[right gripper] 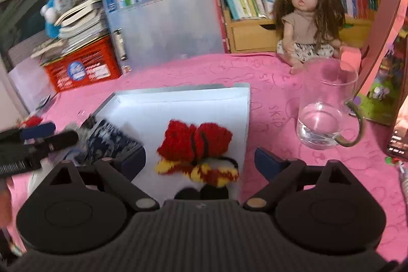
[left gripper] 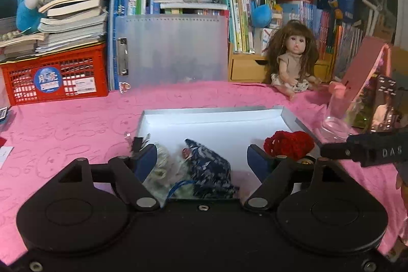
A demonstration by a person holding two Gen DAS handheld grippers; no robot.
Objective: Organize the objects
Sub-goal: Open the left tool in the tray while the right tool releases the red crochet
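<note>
A shallow white box (left gripper: 214, 119) lies on the pink tablecloth; it also shows in the right wrist view (right gripper: 183, 103). In it lie a dark blue patterned cloth pouch (left gripper: 209, 167), a pale fluffy item (left gripper: 163, 165) and a red-and-yellow knitted butterfly (right gripper: 196, 147), which shows red in the left wrist view (left gripper: 288, 144). My left gripper (left gripper: 202, 157) is open, its fingers either side of the pouch and fluffy item. My right gripper (right gripper: 200, 159) is open around the butterfly. The left gripper shows at the right wrist view's left edge (right gripper: 38, 139).
A doll (left gripper: 293, 57) sits at the back right. A glass mug with water (right gripper: 326, 106) stands right of the box. A red crate (left gripper: 56, 78) with books, a translucent folder (left gripper: 170, 50), book rows and plush toys line the back. A pink box (left gripper: 364, 78) stands at right.
</note>
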